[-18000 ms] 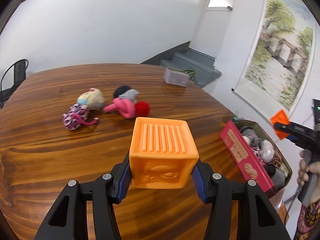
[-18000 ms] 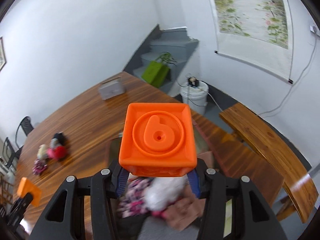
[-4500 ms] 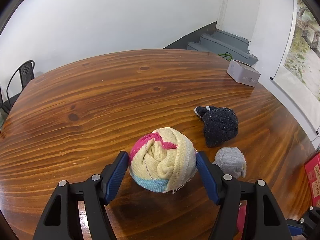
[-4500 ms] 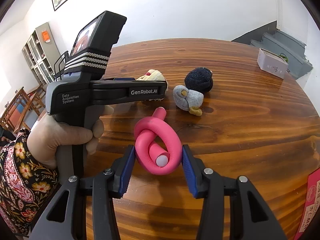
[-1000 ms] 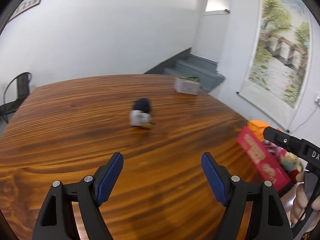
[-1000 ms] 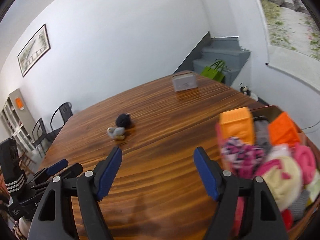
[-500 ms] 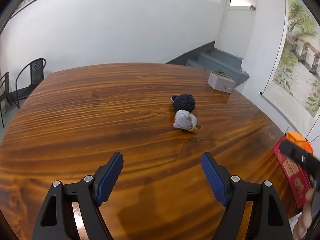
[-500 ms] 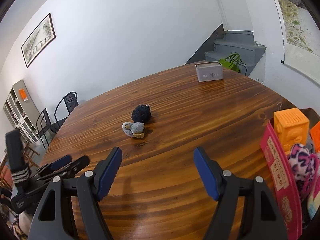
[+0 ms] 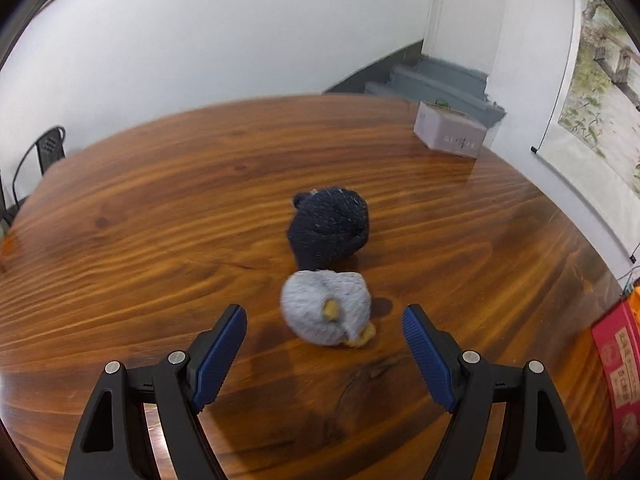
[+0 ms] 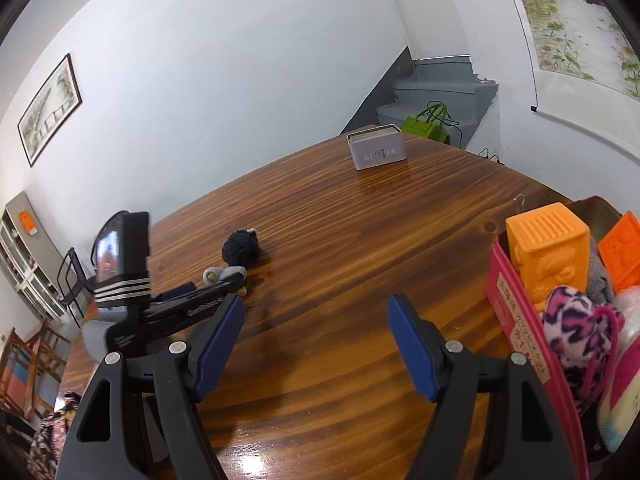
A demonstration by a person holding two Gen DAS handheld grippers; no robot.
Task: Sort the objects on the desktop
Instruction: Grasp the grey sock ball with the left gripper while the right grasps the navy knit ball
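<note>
Room, interior. Walls: plain white, matte. Surface: large rounded wooden top, glossy reddish-brown with bold dark grain, showing bright reflections near its lower edge. Staircase: grey-painted steps rising in the far corner, dark grey sloped skirting alongside. Wall hangings: framed landscape picture with dark frame on the left wall; hanging scroll painting of trees and water on the right wall. Seating: black metal chair with mesh back beyond the far left edge. Storage: pale shelving unit against the left wall. Green bag at the stair foot.
</note>
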